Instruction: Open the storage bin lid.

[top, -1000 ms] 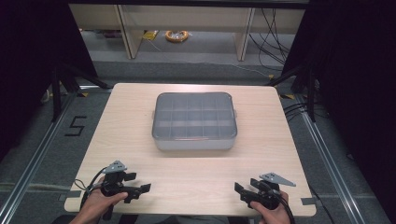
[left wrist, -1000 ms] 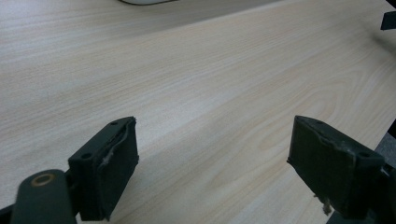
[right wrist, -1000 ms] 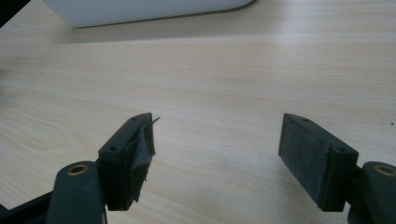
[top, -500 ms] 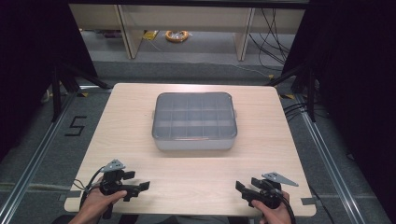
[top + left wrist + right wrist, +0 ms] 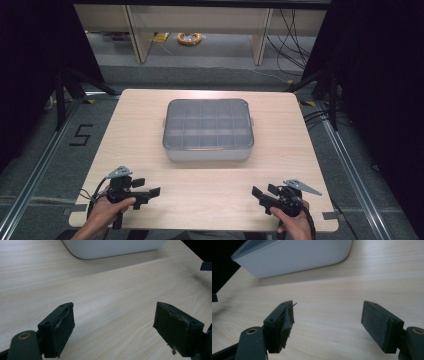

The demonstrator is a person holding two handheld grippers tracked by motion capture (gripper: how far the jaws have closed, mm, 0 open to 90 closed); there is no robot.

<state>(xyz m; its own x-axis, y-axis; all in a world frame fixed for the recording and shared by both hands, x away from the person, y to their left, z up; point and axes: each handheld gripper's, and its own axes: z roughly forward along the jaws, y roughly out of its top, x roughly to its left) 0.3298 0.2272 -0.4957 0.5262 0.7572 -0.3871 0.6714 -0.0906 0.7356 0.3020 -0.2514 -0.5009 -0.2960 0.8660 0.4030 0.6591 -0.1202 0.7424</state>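
A grey plastic compartment box (image 5: 208,129) with a closed translucent lid sits in the middle of the light wooden table (image 5: 150,115). My left gripper (image 5: 146,187) rests near the front left edge, held by a hand, open with nothing between its jaws. My right gripper (image 5: 264,191) rests near the front right edge, also open and empty. The box's white wall (image 5: 112,247) lies far ahead of the left gripper (image 5: 113,322). In the right gripper view the box (image 5: 292,256) is up left of the right gripper (image 5: 328,323).
The table's front strip between the two grippers is bare wood (image 5: 205,195). Beyond the table stand shelf legs (image 5: 135,35) with a yellow cable coil (image 5: 190,37) on the floor. Dark stands and cables flank both sides.
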